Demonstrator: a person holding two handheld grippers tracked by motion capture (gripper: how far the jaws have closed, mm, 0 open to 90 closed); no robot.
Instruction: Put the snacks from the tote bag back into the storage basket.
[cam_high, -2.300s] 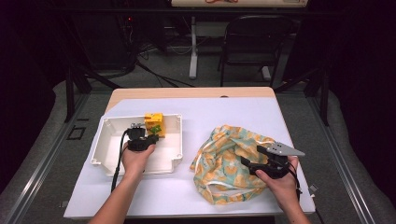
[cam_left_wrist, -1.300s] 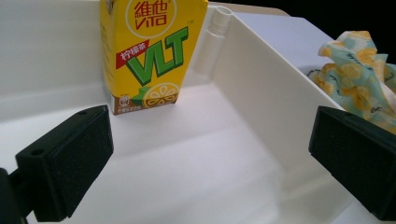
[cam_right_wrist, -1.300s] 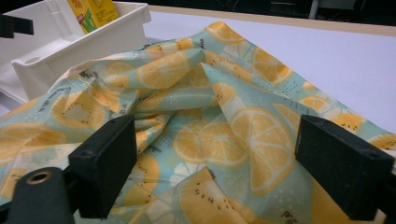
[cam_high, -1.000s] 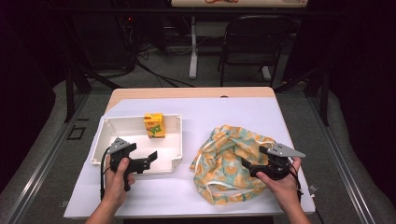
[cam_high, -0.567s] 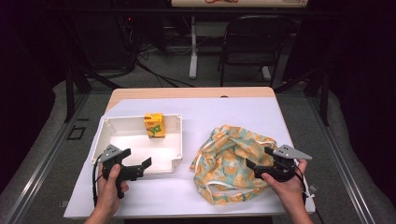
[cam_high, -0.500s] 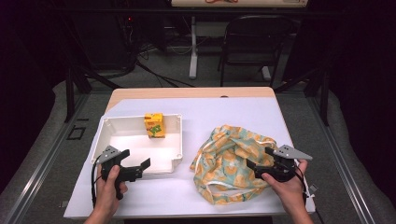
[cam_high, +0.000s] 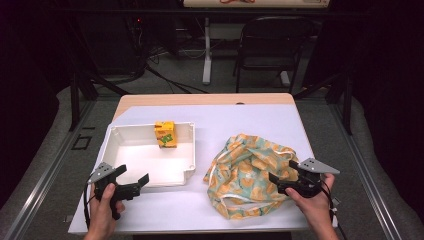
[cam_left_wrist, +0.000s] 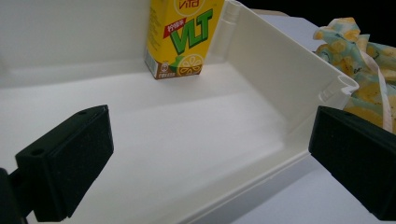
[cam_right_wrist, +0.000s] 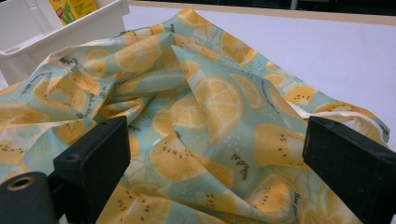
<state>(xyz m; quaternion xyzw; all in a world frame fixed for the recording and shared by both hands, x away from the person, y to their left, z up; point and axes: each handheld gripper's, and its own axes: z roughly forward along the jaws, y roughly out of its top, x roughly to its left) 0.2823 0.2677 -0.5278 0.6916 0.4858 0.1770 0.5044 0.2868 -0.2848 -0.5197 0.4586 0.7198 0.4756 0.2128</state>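
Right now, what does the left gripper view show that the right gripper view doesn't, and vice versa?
Left gripper view alone: the front of the yellow VLT lemon tea carton, standing upright at the far wall inside the white bin, plus the bin's bare floor between the open jaws of the left gripper.

Right gripper view alone: the lemon-print cloth bag close up, crumpled on the white table under the open right gripper, and the table's wooden far edge.

Both: the bin, the carton and the bag.
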